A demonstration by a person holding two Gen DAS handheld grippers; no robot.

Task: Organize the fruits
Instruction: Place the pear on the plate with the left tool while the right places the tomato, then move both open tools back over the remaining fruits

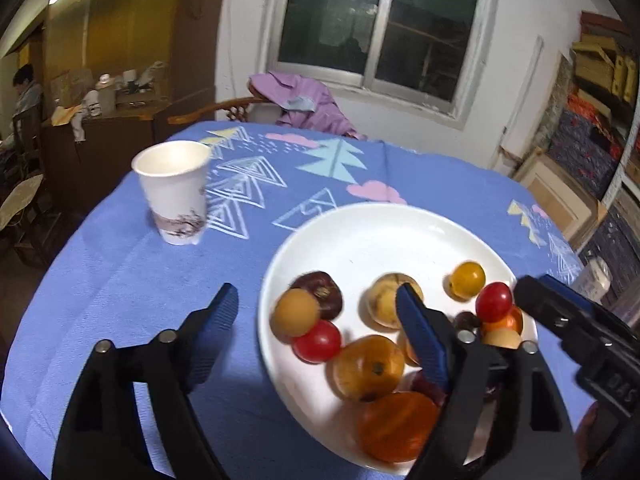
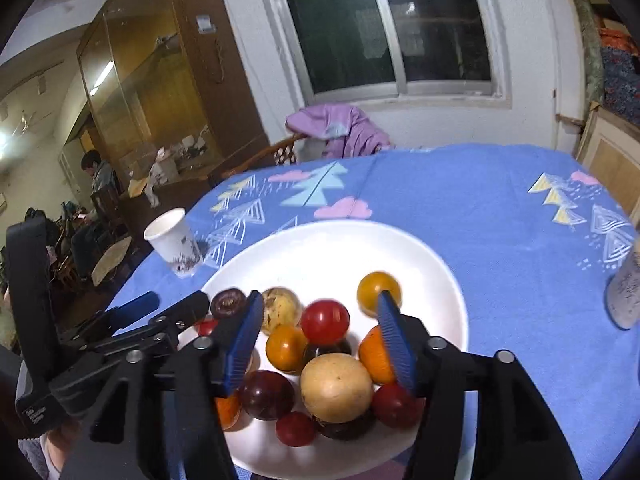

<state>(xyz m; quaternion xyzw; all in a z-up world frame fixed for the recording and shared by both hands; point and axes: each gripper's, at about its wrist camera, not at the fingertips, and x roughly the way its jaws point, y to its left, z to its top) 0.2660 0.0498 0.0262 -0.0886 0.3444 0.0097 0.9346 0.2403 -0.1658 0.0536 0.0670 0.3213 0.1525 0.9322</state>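
Fruits heaped on near half of white plate [image 2: 440, 264] on blue tablecloth [image 2: 500, 208].

Right gripper [image 2: 320, 334] nearer: jaws apart, empty, straddling pile, red tomato [image 2: 325, 321] straight ahead between blue pads.

Left gripper [image 1: 316, 320]: jaws wide apart, empty, straddling plate's left rim.

Paper cup [image 1: 176, 192] well apart, left.
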